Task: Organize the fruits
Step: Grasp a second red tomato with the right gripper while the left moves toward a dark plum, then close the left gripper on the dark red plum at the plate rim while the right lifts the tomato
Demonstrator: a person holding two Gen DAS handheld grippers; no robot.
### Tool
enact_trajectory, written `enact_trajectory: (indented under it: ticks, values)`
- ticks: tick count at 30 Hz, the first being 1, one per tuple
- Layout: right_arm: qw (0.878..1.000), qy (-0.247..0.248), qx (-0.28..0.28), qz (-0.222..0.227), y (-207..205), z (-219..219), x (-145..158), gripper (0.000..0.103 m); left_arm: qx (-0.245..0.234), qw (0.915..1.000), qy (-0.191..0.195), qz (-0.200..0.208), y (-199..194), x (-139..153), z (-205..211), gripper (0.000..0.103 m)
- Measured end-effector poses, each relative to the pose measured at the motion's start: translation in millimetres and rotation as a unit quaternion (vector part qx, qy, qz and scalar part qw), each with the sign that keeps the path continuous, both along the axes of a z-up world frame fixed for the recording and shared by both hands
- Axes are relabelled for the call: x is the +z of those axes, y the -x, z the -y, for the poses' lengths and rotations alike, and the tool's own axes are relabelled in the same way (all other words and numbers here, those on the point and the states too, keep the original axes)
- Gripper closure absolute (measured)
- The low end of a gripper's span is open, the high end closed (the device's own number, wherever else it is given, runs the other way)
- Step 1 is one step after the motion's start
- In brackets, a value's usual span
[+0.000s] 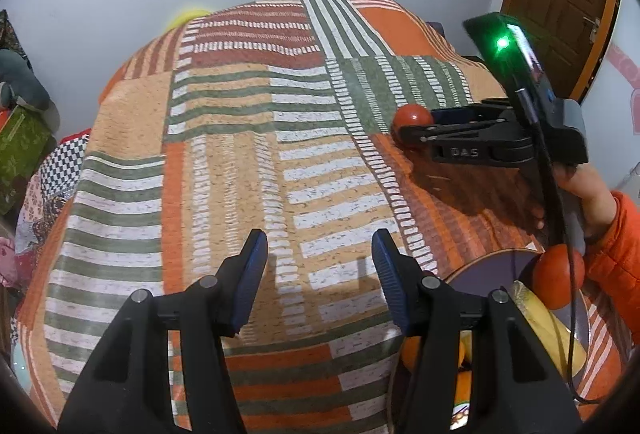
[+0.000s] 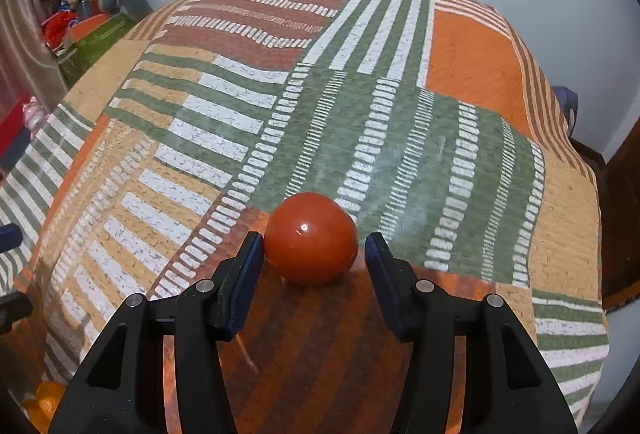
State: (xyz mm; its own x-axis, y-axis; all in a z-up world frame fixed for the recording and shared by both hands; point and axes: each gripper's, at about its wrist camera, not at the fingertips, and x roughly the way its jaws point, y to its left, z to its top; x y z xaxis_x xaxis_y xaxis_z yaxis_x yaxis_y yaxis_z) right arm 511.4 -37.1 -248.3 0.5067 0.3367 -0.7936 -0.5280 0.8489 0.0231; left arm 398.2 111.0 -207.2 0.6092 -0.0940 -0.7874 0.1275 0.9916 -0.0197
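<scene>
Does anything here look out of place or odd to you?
One red tomato sits alone on the striped cloth, between the right gripper's open fingers, while the other fruit sits in the plate. Nothing looks spilled or damaged.

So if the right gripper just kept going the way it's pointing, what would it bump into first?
Most likely the red tomato. It sits on the striped bedspread just ahead of the right gripper, in line with the gap between its open fingers, though how near is hard to judge.
</scene>
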Motion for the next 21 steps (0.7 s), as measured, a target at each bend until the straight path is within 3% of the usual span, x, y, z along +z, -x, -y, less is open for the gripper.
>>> enact_trajectory:
  ticks: [5,9,21]
  values:
    - [1.000,0.026,0.009,0.009,-2,-9,-7,0.058,-0.015,0.9999,0.005,-0.006,0,1,9,0.051]
    - [1.000,0.000,0.012,-0.002,5,0,1,0.058,-0.023,0.9993,0.016,-0.027,-4,-2,15,0.055]
    - [0.998,-0.028,0.037,0.041,87,49,42,0.058,-0.048,0.9932,0.047,-0.095,-5,-12,34,0.068]
